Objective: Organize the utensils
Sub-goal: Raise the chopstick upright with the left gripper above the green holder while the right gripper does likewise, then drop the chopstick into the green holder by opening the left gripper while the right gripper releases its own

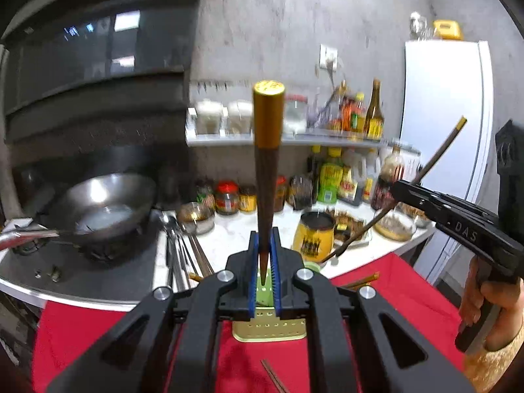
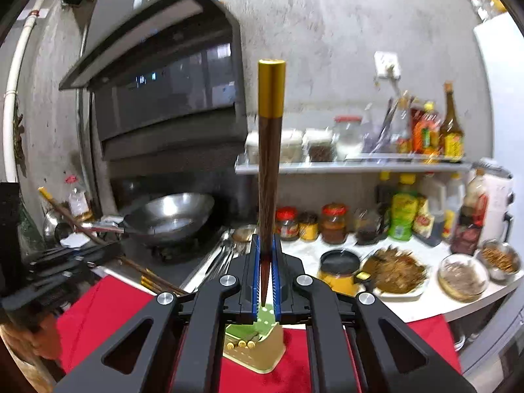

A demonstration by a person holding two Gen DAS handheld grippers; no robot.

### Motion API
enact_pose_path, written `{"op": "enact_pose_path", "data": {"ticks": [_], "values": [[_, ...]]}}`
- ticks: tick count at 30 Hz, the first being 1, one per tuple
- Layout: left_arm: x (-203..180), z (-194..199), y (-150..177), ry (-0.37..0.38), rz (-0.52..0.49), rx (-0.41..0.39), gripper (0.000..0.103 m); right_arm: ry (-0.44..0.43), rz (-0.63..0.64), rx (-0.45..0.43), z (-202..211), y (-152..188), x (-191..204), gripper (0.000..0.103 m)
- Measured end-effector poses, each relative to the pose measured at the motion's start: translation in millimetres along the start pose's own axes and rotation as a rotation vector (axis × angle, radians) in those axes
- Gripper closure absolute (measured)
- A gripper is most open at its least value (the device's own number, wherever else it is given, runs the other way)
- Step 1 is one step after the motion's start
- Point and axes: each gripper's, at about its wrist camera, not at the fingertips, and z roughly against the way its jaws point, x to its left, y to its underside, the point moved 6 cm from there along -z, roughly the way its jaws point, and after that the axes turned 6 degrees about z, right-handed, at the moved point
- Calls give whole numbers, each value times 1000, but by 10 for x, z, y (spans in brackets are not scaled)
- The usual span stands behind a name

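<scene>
Jaws clamped on tapered wooden chopsticks (image 1: 267, 177)

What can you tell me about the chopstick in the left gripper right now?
The chopstick is dark brown wood with a gold cap at its thick end. It tapers to a thin tip, which the left gripper clamps between its blue pads, so the capped end juts away from the camera. Only the pads touch it. It is held in the air above the green utensil holder on the red cloth.

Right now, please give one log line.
left claw: shut on chopstick | right claw: shut on chopstick | holder: below
</scene>
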Motion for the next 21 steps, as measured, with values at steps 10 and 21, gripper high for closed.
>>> {"op": "enact_pose_path", "data": {"ticks": [10, 21], "values": [[138, -874, 395, -33, 20, 175, 96, -37, 9, 183, -705, 457, 8, 94], [245, 56, 5, -36, 72, -17, 58, 33, 23, 14, 244, 22, -78, 55]]}}
